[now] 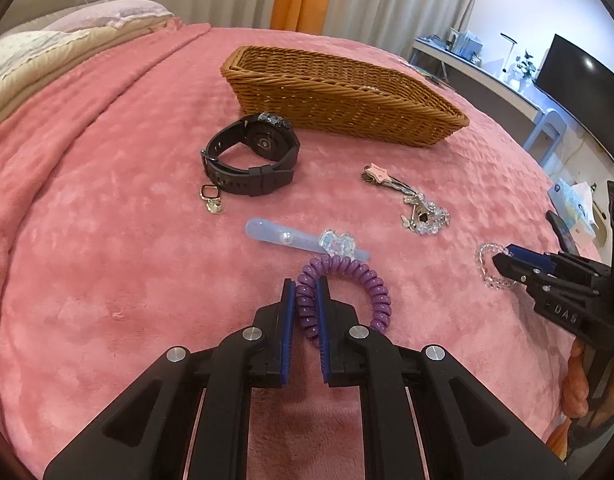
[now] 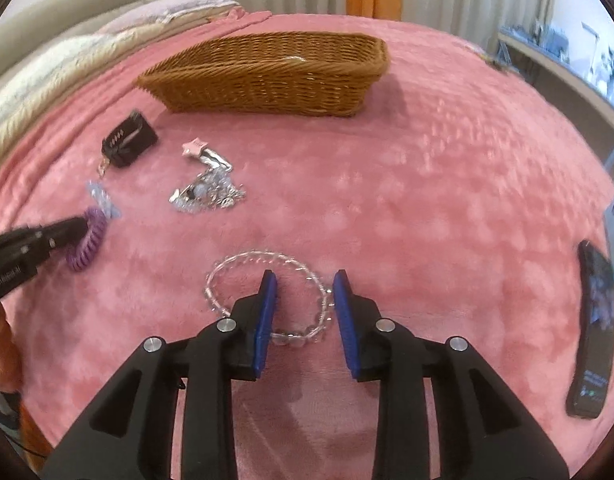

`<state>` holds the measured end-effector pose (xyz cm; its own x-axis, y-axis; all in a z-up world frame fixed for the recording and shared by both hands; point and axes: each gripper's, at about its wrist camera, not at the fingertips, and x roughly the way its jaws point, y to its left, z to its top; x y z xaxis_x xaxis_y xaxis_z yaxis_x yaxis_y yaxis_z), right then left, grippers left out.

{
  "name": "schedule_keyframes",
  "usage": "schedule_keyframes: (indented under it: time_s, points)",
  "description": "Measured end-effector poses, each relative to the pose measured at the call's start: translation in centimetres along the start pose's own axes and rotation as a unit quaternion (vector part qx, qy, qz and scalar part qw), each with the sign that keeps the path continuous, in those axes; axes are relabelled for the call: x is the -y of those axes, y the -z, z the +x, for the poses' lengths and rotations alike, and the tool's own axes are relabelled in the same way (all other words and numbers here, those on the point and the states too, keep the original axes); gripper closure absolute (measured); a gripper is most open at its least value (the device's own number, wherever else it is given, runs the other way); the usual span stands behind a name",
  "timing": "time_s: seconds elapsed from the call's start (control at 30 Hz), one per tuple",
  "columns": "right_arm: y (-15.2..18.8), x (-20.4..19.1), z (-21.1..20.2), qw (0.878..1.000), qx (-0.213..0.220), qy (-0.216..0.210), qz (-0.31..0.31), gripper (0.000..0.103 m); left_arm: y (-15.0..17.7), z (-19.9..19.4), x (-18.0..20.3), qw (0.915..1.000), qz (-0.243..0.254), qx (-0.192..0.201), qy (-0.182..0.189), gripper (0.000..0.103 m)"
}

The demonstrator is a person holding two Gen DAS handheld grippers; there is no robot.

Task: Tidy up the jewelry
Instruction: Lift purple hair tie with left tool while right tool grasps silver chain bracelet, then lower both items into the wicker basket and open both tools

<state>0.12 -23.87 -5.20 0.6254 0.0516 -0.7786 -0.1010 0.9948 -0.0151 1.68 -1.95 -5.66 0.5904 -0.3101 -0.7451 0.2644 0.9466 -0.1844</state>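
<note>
On the pink blanket lie a purple spiral bracelet [image 1: 359, 280], a black watch [image 1: 255, 156], a blue hair clip with a heart [image 1: 303, 240], a silver charm chain [image 1: 419, 208], a small ring charm [image 1: 211, 198] and a clear bead bracelet [image 2: 267, 292]. A wicker basket [image 1: 339, 96] stands at the back. My left gripper [image 1: 307, 284] is shut on the left side of the purple spiral bracelet. My right gripper [image 2: 303, 280] is open, its fingers straddling the right side of the clear bead bracelet, which rests on the blanket.
A dark phone [image 2: 595, 328] lies at the blanket's right edge. Pillows [image 1: 67, 36] sit at the back left. A desk with a monitor [image 1: 579, 80] stands to the right, past the bed edge.
</note>
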Motion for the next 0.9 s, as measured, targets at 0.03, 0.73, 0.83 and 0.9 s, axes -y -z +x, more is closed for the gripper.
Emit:
schedule_keyframes:
  time_s: [0.03,0.73,0.83,0.9]
  points:
    - [0.1,-0.4,-0.1,1.0,0.002,0.001,-0.008,0.097,0.0,0.0,0.1,1.0,0.001,0.001,-0.001,0.094]
    - [-9.3,-2.3,-9.6,0.989,0.132,-0.062,-0.017,0.097,-8.8,-6.3,2.3,0.9923,0.049,0.113,0.005,0.094]
    - [-12.4,-2.4,-9.5,0.986,0.154,-0.055,-0.021,0.097,-11.7,-5.9,2.7,0.9899,0.057,0.13,0.002,0.094]
    - [-14.5,-2.2,-8.7,0.985,0.161,-0.055,-0.019,0.097,-14.0,-5.0,2.8,0.9889,0.06,0.136,-0.001,0.094]
